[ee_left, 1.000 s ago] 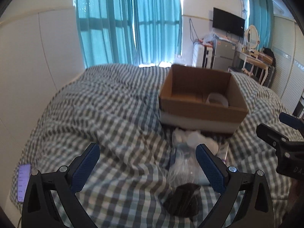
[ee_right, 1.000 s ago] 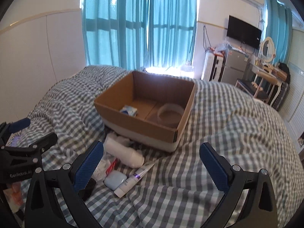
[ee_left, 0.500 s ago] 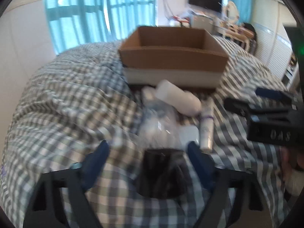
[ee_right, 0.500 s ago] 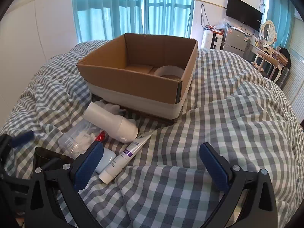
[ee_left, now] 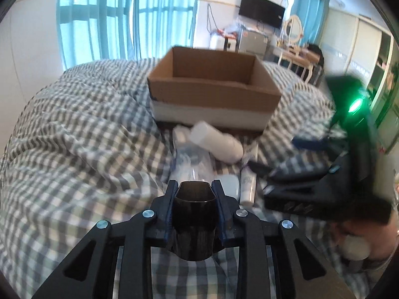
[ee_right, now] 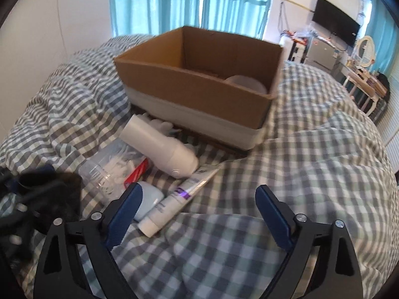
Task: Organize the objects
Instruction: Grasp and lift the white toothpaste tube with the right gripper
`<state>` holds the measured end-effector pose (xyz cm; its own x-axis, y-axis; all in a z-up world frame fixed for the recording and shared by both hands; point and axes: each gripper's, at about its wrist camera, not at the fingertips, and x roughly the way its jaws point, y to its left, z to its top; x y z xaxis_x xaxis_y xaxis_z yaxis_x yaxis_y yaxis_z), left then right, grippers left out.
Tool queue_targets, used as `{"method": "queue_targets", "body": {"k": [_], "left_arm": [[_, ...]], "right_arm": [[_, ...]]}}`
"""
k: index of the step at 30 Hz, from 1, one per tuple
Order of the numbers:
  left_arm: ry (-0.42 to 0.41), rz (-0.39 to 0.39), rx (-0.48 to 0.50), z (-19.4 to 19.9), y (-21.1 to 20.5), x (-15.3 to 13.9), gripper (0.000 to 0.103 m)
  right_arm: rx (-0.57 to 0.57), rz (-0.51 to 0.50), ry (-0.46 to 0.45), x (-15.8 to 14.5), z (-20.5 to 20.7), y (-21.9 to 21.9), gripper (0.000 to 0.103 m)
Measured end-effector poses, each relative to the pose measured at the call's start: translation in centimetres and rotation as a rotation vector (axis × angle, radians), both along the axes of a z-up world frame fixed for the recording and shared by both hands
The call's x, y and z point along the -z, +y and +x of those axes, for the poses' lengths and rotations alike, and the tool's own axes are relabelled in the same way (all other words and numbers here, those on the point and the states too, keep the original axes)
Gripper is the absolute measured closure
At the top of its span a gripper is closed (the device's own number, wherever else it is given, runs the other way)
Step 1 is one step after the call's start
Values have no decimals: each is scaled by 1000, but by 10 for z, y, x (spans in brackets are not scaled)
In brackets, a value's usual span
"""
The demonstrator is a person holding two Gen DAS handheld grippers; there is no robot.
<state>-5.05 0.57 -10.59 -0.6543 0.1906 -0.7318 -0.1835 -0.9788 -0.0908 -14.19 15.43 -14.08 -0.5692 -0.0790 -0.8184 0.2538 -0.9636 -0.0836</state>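
My left gripper (ee_left: 194, 191) has its blue-padded jaws pressed against the two sides of a glossy black cup (ee_left: 194, 218), a smooth, dark cylinder with its open mouth facing forward, away from me, so its long axis runs along my fingers. It sits low over a soft, rumpled gray-and-white checked blanket (ee_left: 74, 154).

My right gripper (ee_right: 199, 204) has its jaws spread wide, with nothing between them but checked fabric.

Ahead lies a small heap of toiletries. A smooth white plastic bottle (ee_right: 162, 147) lies on its side, its rounded cap end pointing toward the right and slightly toward me. Beside it, a slim white tube (ee_right: 178, 199) with a purple band lies diagonally, cap end nearest me, crimped end pointing up and right toward the box. A clear jar (ee_right: 107, 169) holding white sticks lies on its side to the left, and a pale rounded case (ee_right: 149, 199) rests just beside the tube.

Behind them stands an open brown cardboard box (ee_right: 199, 87), rectangular, with a white band around its base. A translucent round container (ee_right: 247, 84) sits inside, toward its right corner.
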Motion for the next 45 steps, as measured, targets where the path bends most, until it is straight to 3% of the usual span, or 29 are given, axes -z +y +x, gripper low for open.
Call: {"method": "queue_targets", "body": {"k": [3,7,14,17,24,30,36,45], "left_arm": [[36,-12,-21,-6,-7,-11,76],[72,-52,-62,-19,-15,-17,76],[34,-62,-99,-30,-24,3,76],[21,-51,-97,-30,-26,7,76],[12,-37,-107,-27,-29,9,76],[11,-33,-122,-19,-29,7,76],[16,-65,-130,-11,-23,4,76],[40,-83,-127,3,-17,-11,76]], "right_arm": [[8,4,-67,14,-10,-10,15],[14,-3,-153,35,-24,-18,31],[10,-33,-180,47,-37,-21,32],[-19,-53,-183,48,-39,-25,42],[-65,-70,-157,42,-26,-27,75],[-60,-63,-123,31,-10,-21,82],[-80,-9,-30,10,13,-16,88],[-81,-30,75,-23,31,-22,88]]}}
